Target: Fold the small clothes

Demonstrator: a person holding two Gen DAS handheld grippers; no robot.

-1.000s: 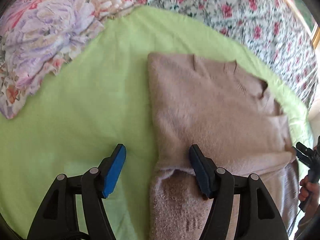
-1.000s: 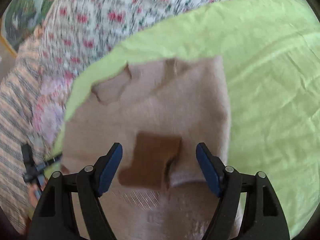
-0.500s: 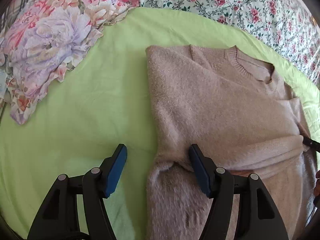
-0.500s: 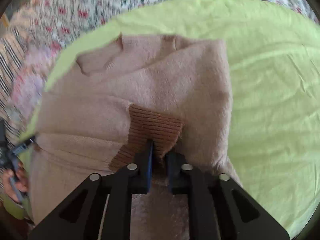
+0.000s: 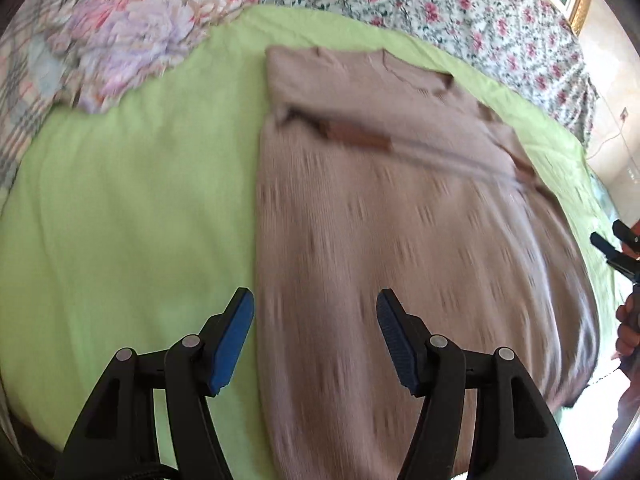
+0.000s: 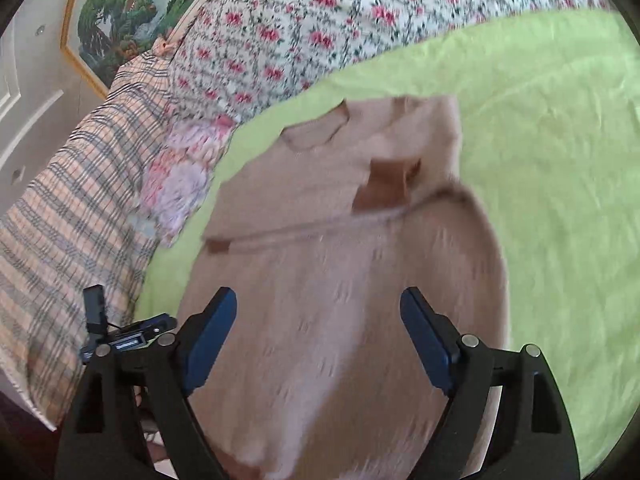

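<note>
floral quilt (image 5: 460, 12) and pillow (image 5: 132, 36) border sweater (image 5: 400, 220)

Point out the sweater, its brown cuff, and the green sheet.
sweater (image 5: 400, 220): left wrist view, middle of its body.
brown cuff (image 6: 386, 186): right wrist view, centre of the ribbed sleeve end lying across the chest.
green sheet (image 5: 140, 200): left wrist view, bare part beside the sweater.

Pale pink-beige knitted sweater (image 5: 400, 220), flat on the green sheet (image 5: 132, 208)

Both sleeves fold across the chest, darker brown ribbed cuff (image 6: 386, 184) uppermost; the neckline points away, and the hem lies nearest the cameras.
</note>
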